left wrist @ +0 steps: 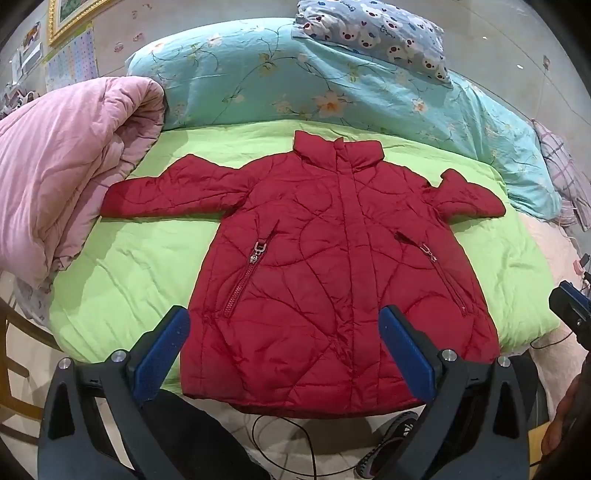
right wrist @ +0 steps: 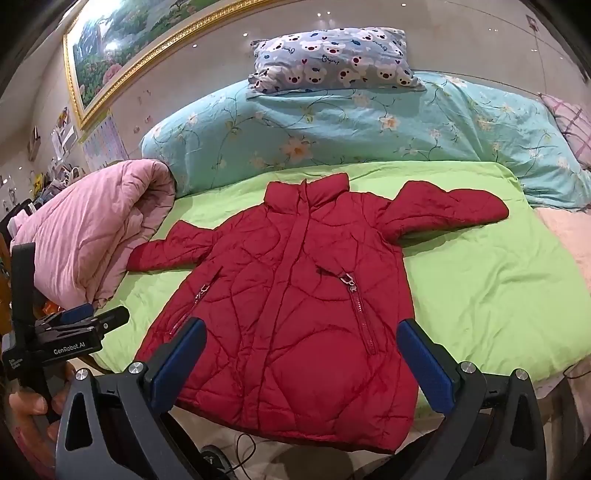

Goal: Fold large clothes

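Note:
A red quilted jacket (left wrist: 325, 258) lies flat, front up and zipped, on a green sheet (left wrist: 129, 266), collar toward the pillows, both sleeves spread out sideways. It also shows in the right wrist view (right wrist: 291, 314). My left gripper (left wrist: 284, 332) is open and empty, hovering above the jacket's hem near the bed's front edge. My right gripper (right wrist: 301, 343) is open and empty too, above the hem's right half. The left gripper also shows in the right wrist view (right wrist: 88, 321) at the far left, and the right gripper at the left wrist view's right edge (left wrist: 572, 314).
A rolled pink quilt (left wrist: 62, 184) lies left of the jacket, close to its left sleeve. A folded blue floral duvet (left wrist: 295, 81) and a bear-print pillow (left wrist: 376, 33) lie behind it. A cable (left wrist: 288, 435) and a shoe (left wrist: 388, 443) are on the floor below the bed edge.

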{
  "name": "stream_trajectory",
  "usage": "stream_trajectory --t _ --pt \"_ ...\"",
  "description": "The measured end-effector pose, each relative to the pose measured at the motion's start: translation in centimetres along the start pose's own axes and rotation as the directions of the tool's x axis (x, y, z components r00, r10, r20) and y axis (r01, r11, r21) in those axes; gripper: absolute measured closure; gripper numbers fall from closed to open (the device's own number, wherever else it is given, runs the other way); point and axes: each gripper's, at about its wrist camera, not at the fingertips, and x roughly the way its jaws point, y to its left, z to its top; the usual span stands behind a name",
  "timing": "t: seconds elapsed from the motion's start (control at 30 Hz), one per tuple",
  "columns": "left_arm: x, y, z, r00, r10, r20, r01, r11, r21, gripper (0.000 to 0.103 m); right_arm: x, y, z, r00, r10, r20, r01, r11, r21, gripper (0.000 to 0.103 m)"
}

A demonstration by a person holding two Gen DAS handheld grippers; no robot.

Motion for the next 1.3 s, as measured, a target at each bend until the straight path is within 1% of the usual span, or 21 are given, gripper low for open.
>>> stream_trajectory --t 0.17,0.27,0.33,0.47,0.73,0.77,0.97,1.13,1.3 --pt "0.0 0.0 0.1 1.000 -0.001 -0.001 0.001 1.000 0.002 0.001 0.6 0.3 -0.2 1.000 -0.012 -0.017 0.011 1.000 -0.014 0.000" --pt "0.0 0.1 0.0 1.000 -0.001 -0.004 0.001 1.000 0.004 0.001 1.2 0.5 -0.1 0.999 -0.025 -0.032 0.024 0.999 -0.044 0.000" --pt "0.0 0.1 0.1 1.000 -0.004 -0.007 0.004 1.000 0.005 0.001 0.9 1.5 -0.6 0.999 -0.029 -0.038 0.027 0.998 -0.057 0.000" --pt "0.0 0.3 0.2 1.000 -0.003 -0.009 0.003 1.000 0.005 0.001 1.0 1.4 -0.6 0.999 -0.024 -0.031 0.022 0.998 -0.055 0.000" --pt "0.1 0.6 0.1 1.000 -0.010 0.000 0.010 1.000 0.000 0.001 1.6 1.8 -0.4 0.996 -0.083 -0.037 0.078 0.991 -0.105 0.000" --pt "0.0 0.7 0.1 1.000 -0.012 -0.001 0.012 1.000 -0.001 0.001 1.6 1.8 -0.4 0.996 -0.073 -0.042 0.069 0.993 -0.096 0.000" --pt "0.0 0.7 0.0 1.000 -0.012 0.001 0.012 1.000 -0.002 0.001 2.0 2.0 -0.6 0.996 -0.075 -0.058 0.068 0.992 -0.101 0.000" --pt "-0.1 0.8 -0.1 1.000 -0.014 0.001 0.014 1.000 -0.003 0.001 2.0 2.0 -0.6 0.997 -0.061 -0.040 0.058 0.994 -0.092 0.000" --pt "-0.1 0.7 -0.2 1.000 -0.015 0.000 0.015 1.000 -0.001 0.001 2.0 2.1 -0.6 0.995 -0.075 -0.060 0.069 0.992 -0.103 0.000"
